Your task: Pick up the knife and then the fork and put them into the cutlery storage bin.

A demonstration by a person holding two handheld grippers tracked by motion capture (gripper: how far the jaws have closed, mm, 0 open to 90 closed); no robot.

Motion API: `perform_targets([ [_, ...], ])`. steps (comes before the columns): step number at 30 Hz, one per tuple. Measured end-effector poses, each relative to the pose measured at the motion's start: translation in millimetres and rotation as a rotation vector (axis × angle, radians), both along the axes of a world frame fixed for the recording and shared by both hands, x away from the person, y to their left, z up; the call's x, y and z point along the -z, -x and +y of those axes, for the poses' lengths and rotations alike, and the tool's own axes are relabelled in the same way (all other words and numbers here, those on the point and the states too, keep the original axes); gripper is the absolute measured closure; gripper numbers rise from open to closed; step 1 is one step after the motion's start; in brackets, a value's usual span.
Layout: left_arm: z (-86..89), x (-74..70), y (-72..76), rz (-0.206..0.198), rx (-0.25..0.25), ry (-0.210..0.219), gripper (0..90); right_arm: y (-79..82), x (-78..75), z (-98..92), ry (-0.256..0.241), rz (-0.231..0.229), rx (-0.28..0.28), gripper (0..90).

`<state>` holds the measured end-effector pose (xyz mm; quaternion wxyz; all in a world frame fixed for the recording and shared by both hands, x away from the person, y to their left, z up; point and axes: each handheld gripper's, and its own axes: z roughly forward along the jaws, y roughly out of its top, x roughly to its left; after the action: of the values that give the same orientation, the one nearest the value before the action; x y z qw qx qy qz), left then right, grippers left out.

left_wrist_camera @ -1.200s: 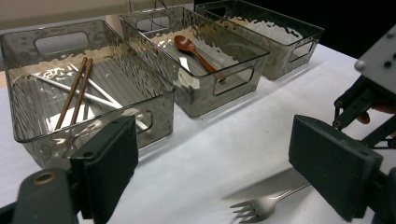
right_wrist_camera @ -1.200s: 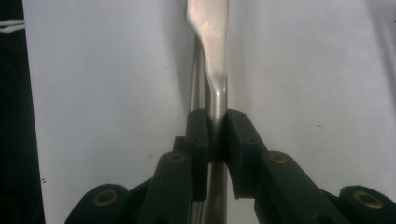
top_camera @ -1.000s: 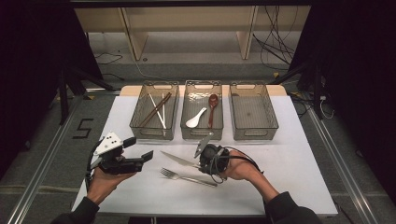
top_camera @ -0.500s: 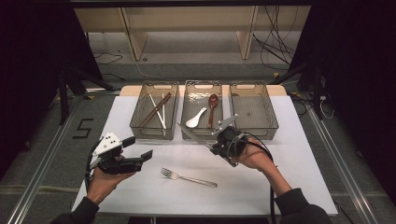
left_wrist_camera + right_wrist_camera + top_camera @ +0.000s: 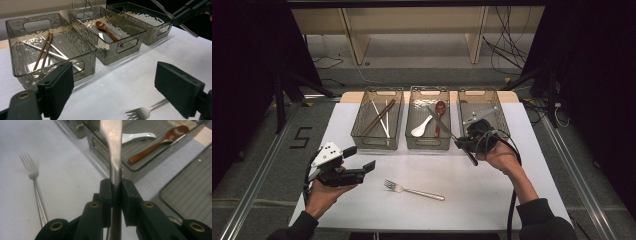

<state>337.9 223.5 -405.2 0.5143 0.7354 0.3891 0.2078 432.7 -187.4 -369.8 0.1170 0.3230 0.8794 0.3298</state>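
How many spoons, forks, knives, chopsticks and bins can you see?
Spoons: 2, a white spoon and a brown spoon
Forks: 1, the fork on the table
Knives: 1, the knife in the right tongs
Chopsticks: 4, brown chopsticks and white chopsticks
Bins: 3
Total: 11

From the right gripper view, the knife (image 5: 114, 150) is running off the top edge, its tip cut away, and its handle is disappearing behind the clamping jaws. In the left gripper view, the fork (image 5: 146, 111) is losing its handle behind the right-hand jaw, and the chopsticks (image 5: 44, 50) are wavering behind the rippled bin wall (image 5: 53, 62).
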Motion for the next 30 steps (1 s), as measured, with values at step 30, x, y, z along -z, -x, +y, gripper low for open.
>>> perform_targets([
  [30,0.6,0.3,-0.6,-0.002,-0.009,0.003,15.4,-35.5,-13.5,-56.4,-0.106,0.007,0.244,80.7],
])
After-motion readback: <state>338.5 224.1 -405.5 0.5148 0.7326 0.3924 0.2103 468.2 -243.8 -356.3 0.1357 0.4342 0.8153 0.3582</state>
